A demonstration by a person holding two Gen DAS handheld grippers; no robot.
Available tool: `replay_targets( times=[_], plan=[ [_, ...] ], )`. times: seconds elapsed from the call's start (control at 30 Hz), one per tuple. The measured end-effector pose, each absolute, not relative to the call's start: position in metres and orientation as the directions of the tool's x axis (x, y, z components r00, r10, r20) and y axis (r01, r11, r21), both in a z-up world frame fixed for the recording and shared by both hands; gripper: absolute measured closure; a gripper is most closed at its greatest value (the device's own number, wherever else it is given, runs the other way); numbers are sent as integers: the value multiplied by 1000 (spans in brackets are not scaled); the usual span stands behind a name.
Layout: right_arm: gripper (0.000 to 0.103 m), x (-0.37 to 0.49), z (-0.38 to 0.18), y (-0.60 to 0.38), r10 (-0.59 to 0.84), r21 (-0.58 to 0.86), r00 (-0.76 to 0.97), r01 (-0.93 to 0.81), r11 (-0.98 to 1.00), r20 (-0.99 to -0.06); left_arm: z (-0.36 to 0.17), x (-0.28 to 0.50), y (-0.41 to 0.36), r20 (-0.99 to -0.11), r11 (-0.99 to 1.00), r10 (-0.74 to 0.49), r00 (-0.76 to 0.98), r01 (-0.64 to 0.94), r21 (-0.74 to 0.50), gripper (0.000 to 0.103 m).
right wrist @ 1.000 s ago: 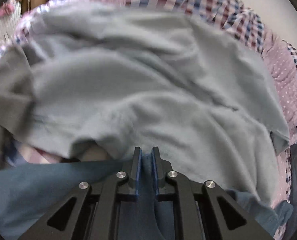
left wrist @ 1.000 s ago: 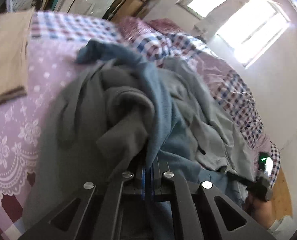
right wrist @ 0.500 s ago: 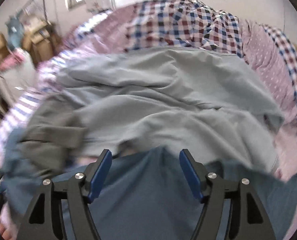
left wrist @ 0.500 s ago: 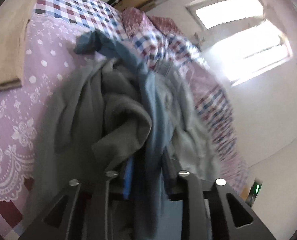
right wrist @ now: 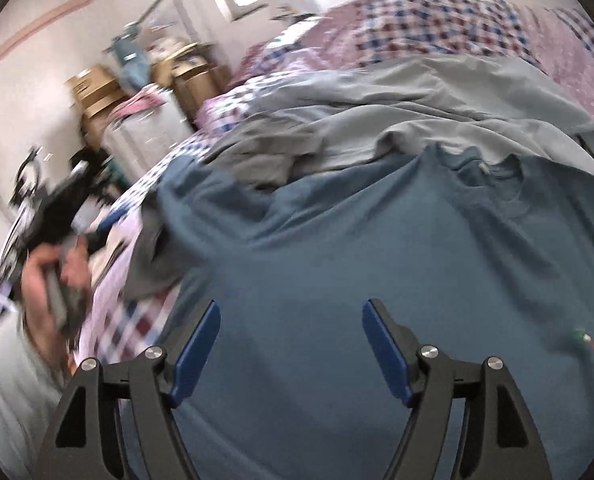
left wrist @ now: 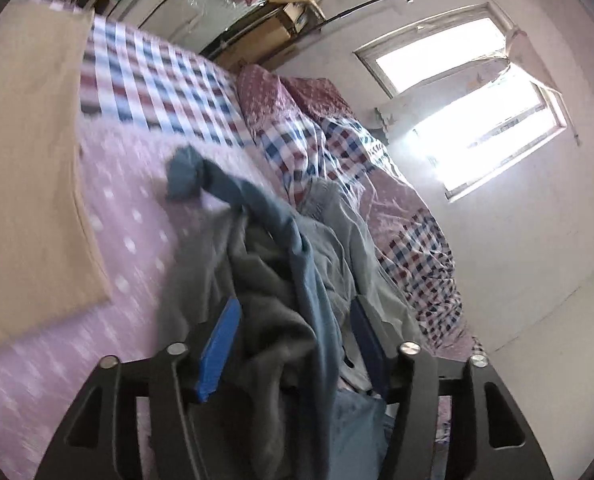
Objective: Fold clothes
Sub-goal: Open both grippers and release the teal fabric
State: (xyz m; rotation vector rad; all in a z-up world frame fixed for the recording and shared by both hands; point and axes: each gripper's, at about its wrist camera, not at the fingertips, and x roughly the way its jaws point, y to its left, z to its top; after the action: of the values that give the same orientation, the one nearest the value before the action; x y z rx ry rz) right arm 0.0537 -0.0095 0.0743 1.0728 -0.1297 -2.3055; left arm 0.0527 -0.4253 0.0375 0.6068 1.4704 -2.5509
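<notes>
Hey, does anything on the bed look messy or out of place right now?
Yes. The grey garment and blue shirt lie tangled in a crumpled heap, one blue sleeve trailing across the pink bedspread. The tan cloth lies flat.

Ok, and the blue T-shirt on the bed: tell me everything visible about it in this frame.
The blue T-shirt is a soft, matte knit in dusty teal-blue, spread mostly flat with loose wrinkles across the bed, ribbed neckline toward the far side with a small tag showing. Its far edge overlaps a light grey garment and a darker grey one. The right gripper sits open above it, holding nothing. In the left wrist view a blue sleeve trails over the pile between the open fingers of the left gripper.
</notes>
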Motion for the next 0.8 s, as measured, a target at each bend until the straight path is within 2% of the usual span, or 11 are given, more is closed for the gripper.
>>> replay_targets(
  times=[0.17, 0.43, 0.57, 0.67, 0.7, 0.73, 0.8],
  plan=[
    [26, 77, 66, -14, -584, 303, -486, 539, -786, -650, 41, 20, -451, -483, -557, 90, -871, 358, -750, 41],
    [26, 75, 64, 5, -554, 295, -532, 496, -817, -640, 29, -63, -485, -616, -530, 120, -779, 474, -703, 41],
    [26, 73, 69, 18, -548, 300, -550, 479, -825, -630, 8, -82, -500, -695, -465, 86, -714, 588, -662, 41],
    [26, 69, 70, 28, -542, 315, -563, 453, -834, -624, -3, -84, -516, -706, -400, 17, -708, 642, -653, 41],
    [26, 68, 70, 30, -541, 322, -565, 445, -836, -623, -5, -83, -521, -710, -376, -8, -704, 660, -650, 46],
    [26, 67, 69, 33, -540, 328, -566, 437, -837, -623, -5, -82, -527, -714, -355, -32, -699, 676, -646, 55],
    [26, 64, 69, 39, -539, 341, -570, 423, -840, -620, 2, -82, -534, -720, -348, -55, -691, 690, -635, 101]
  ],
)
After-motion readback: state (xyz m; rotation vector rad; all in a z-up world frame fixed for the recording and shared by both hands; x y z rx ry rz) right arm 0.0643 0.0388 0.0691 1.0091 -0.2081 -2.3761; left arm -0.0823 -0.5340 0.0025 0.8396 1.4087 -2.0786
